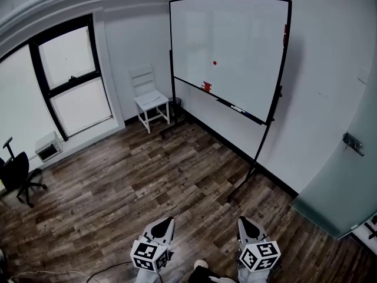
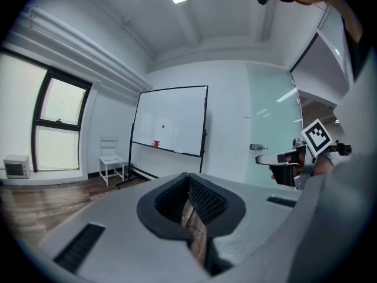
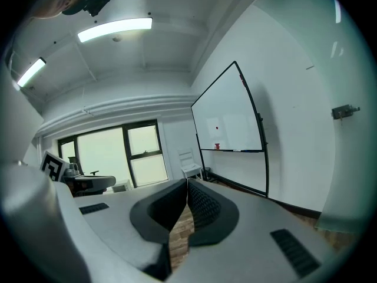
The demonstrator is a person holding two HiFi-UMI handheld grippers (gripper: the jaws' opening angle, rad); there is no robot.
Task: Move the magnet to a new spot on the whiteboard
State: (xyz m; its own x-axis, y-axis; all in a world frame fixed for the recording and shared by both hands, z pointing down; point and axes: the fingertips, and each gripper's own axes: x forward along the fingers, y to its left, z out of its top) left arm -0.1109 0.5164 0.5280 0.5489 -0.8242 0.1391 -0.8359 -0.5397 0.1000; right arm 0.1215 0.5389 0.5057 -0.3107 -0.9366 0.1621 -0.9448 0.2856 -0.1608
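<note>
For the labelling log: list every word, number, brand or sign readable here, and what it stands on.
No text can be read anywhere.
Whiteboard: blank, bearing only a red magnet.
Left marker cube, right marker cube: black-and-white square patterns, no letters or digits.
Red object on the whiteboard's tray: too small to read.

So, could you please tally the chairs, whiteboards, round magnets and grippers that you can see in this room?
Chairs: 2 (white chair, black office chair)
Whiteboard: 1
Round red magnet: 1
Grippers: 2 (left gripper, right gripper), both with fingers shut and empty
Total: 6
</note>
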